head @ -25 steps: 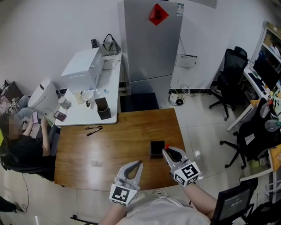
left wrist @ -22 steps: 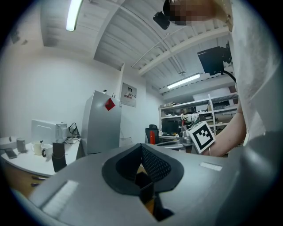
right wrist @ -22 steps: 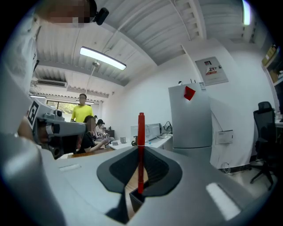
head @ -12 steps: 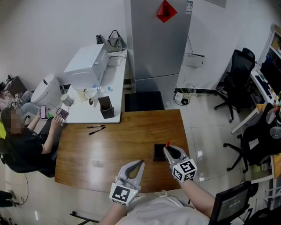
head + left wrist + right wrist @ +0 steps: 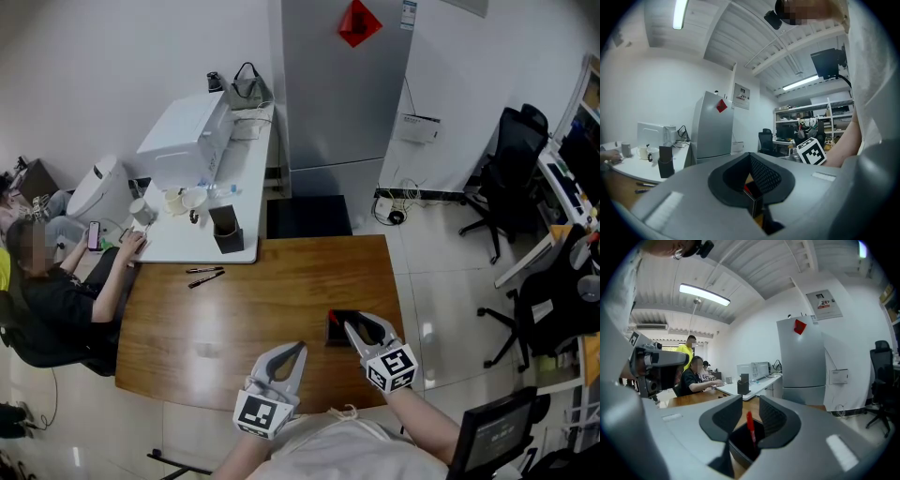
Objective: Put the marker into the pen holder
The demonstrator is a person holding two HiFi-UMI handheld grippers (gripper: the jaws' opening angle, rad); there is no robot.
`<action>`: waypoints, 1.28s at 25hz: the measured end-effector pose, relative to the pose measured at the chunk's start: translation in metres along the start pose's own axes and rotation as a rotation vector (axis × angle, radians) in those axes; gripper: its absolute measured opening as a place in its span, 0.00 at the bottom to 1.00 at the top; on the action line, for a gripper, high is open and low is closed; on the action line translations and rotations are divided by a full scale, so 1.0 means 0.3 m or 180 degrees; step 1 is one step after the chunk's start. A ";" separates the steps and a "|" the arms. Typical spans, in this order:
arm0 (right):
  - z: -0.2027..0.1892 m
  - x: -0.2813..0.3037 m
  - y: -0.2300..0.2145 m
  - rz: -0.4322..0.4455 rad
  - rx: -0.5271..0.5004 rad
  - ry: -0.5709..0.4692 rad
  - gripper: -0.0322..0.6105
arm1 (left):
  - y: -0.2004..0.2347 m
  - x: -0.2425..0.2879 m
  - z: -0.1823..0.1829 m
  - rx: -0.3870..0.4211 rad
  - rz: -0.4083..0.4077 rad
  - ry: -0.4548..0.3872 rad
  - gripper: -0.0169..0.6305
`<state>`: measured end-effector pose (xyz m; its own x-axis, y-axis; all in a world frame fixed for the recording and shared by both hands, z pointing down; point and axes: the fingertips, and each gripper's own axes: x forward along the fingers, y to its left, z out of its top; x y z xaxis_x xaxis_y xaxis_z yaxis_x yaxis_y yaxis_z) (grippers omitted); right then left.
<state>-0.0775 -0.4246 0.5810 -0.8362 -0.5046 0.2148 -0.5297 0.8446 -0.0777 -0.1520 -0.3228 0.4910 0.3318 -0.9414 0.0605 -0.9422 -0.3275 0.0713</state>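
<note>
One red marker (image 5: 750, 425) stands upright in the one black pen holder (image 5: 336, 330) on the wooden counter (image 5: 234, 319), near the counter's right edge and close to its near edge. The marker is a slim red stick, and its top rises above the holder's rim. The holder is square, dark and open-topped.

There are two tongs. The right tongs (image 5: 750, 404) are spread on either side of the marker without touching it, and the holder's mouth lies just below them. The left tongs (image 5: 292, 352) are also spread, with nothing held in them, and hang over the counter's near edge, left of the holder. Each carries one cube printed with black-and-white square patterns.

Two dark pens (image 5: 202, 276) lie side by side near the counter's far left corner. A second black holder (image 5: 225, 232) stands on the white counter beyond that corner. One grey fridge (image 5: 342, 94) bears a red diamond sign (image 5: 358, 22). A paper notice (image 5: 824, 303) hangs on the wall beside it, its print too small to read
</note>
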 end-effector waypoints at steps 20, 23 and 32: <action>0.223 -0.226 0.073 -0.0075 -0.0071 -0.0353 0.06 | -0.048 0.053 -0.036 0.0017 -0.0078 -0.0029 0.05; 0.235 -0.276 0.093 -0.0095 -0.0160 -0.0397 0.05 | -0.051 0.048 -0.050 -0.0019 -0.0080 -0.0003 0.05; 0.153 -0.306 0.152 -0.0111 -0.0187 -0.0266 0.05 | -0.058 0.007 -0.057 -0.0155 -0.0174 -0.0007 0.05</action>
<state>-0.0313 -0.3479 0.5130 -0.8276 -0.5449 0.1343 -0.5514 0.8341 -0.0138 -0.1342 -0.3176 0.5070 0.3825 -0.9225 0.0530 -0.9192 -0.3741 0.1228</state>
